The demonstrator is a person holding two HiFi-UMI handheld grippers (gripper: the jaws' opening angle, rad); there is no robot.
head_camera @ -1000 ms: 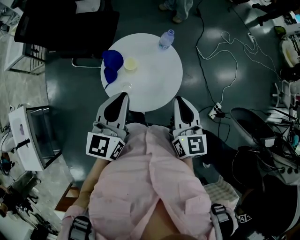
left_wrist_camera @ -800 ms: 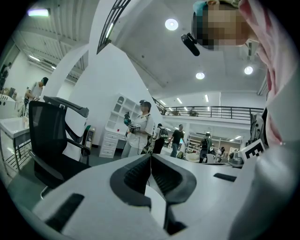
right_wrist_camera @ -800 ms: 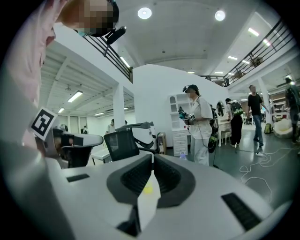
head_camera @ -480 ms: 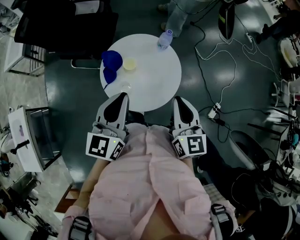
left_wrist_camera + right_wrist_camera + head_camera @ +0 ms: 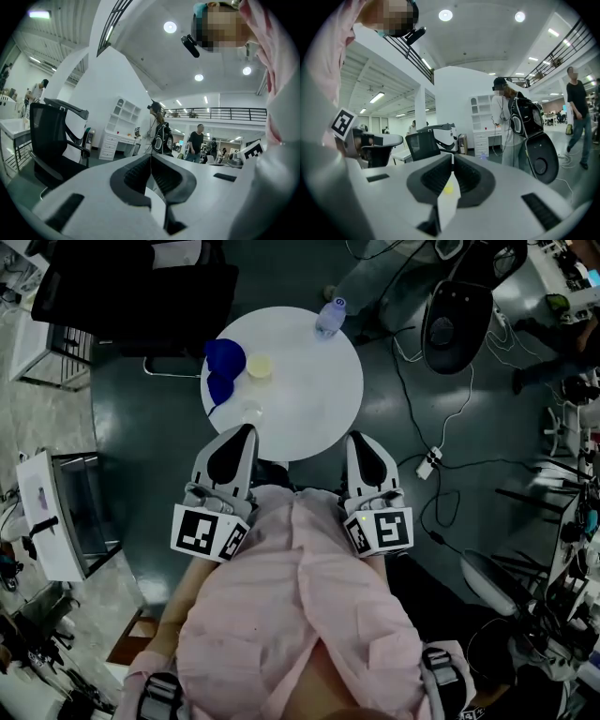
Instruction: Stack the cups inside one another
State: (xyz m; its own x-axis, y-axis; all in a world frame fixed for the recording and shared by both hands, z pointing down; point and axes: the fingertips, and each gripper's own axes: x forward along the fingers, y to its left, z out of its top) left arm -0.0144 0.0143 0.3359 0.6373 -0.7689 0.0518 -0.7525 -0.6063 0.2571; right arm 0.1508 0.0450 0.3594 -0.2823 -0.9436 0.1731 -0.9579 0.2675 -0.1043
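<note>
two closed, empty grippers, left gripper [image 5: 246, 431] and right gripper [image 5: 355, 440], hover near the round white table [image 5: 314, 399] bearing blue cups [image 5: 225, 358].

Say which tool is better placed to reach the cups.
Left, probably: the blue cups, yellow cup and clear cup all sit on the table's left half, ahead of the left tool; the right tool faces none of them.
</note>
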